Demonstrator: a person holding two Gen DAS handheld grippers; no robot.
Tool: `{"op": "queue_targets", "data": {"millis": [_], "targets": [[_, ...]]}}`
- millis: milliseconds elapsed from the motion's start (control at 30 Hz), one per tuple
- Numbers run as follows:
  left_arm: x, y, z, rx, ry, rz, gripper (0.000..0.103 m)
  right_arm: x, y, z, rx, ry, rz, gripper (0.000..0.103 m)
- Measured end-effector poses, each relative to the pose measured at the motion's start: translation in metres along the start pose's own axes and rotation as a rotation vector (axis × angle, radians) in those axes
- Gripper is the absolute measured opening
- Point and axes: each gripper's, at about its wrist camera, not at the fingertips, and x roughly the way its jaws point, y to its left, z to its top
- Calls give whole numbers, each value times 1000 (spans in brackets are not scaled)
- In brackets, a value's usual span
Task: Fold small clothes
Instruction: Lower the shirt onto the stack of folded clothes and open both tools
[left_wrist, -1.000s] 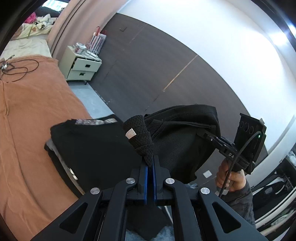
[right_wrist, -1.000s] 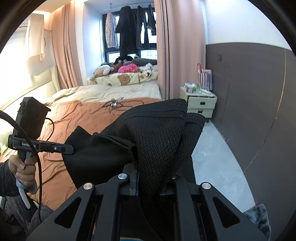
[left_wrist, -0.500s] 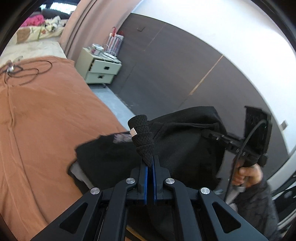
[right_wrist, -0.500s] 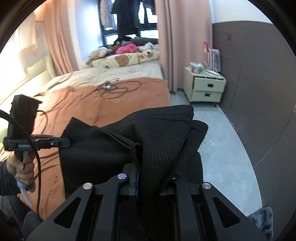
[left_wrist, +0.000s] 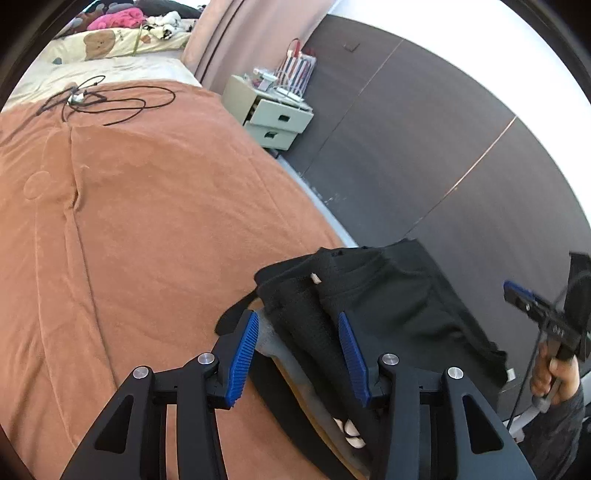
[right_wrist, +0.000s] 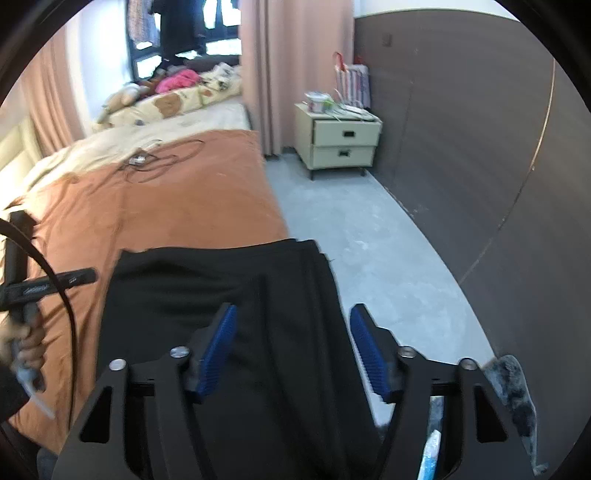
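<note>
A black garment lies folded on a stack of folded clothes at the corner of the brown bed. My left gripper hovers just over its near edge. Its jaws are opening, and the blue pads stand on either side of a fold of the cloth without pressing it. In the right wrist view the same black garment spreads out below my right gripper. Those jaws are opening too, and nothing is gripped between them. A hand holds the right gripper at the far right.
A black cable lies coiled on the bedspread far up the bed. A pale two-drawer nightstand stands by the dark wall panel. Grey floor runs beside the bed, with a fluffy dark mat at the lower right.
Both grippers, earlier shut on the lifted black garment, have come down and opened. The garment has dropped out of them onto the stack at the bed's corner.
</note>
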Motion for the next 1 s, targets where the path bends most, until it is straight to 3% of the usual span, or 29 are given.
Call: {"op": "queue_targets", "data": {"millis": [133,300,433,600,800,1000], "targets": [[-3,-10,-10,13,21,-44,47,-46,17,-31,-16,-11,40,40],[-7,-32,-29,35,53,-73,47,-81,27,-78,6,5,63,36],[-10,-50,-47,49,74,-95,47,-96,-2,-104,49,33,62,36],[-6,-67,-69,48,120,-109,47,-89,-56,-88,103,78,41,36],[10,-91,-103,58,221,-114,47,-90,-84,-84,225,139,-150,35],[1,-106,-126,83,269,-118,47,-132,-77,-90,246,88,-119,35]]}}
